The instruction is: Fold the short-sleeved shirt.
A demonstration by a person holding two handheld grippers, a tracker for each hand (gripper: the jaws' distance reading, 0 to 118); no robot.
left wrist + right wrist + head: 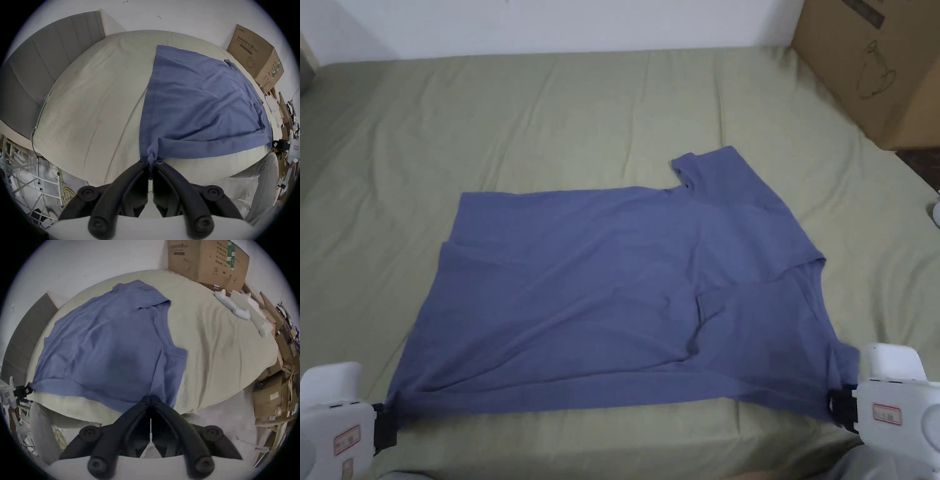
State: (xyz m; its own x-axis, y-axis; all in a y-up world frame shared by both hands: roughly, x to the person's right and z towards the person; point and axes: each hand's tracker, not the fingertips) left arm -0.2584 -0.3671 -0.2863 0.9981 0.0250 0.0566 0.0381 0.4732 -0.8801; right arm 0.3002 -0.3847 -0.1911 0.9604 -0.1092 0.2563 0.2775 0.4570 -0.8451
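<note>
In the head view, a blue short-sleeved shirt (625,294) lies spread out on a bed with a green sheet (550,112). The shirt sits in the middle of the bed, near the front edge. The left tool (387,427) pinches the shirt's near left corner. The right tool (841,407) pinches the shirt's near right corner. A brown cardboard box (875,62) stands at the far right corner of the bed.

In the left gripper view, the left tool (150,162) is clenched on a bunched bit of the shirt (203,104), and blue cloth hangs down between its 2 black jaws. A grey headboard (40,68) stands at the left end of the bed. The right tool (276,144) is at the far corner of the shirt.

In the right gripper view, the right tool (151,400) is closed tight on the shirt's (105,344) edge. The left tool (27,388) holds the shirt's other corner, far to the left. White bags (235,308) lie on the bed near the box (207,261).
</note>
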